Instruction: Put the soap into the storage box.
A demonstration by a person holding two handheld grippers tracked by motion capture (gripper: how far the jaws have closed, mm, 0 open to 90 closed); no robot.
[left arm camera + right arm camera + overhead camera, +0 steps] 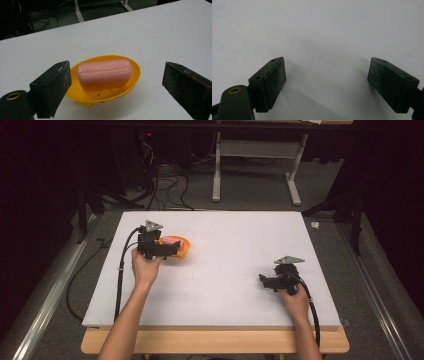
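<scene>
My left gripper [115, 87] sat wide open, empty, around the pink soap [104, 73] in its yellow dish [136, 71] near the tabletop's [240, 270] far-left corner. Soap looked slick, so I'd grip its long sides. Right gripper [327, 82] open, empty.

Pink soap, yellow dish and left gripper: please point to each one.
pink soap [104, 72], left gripper view, its front face.
yellow dish [136, 71], left gripper view, its right rim.
left gripper [175, 246], high view, between its jaw tips.
</scene>
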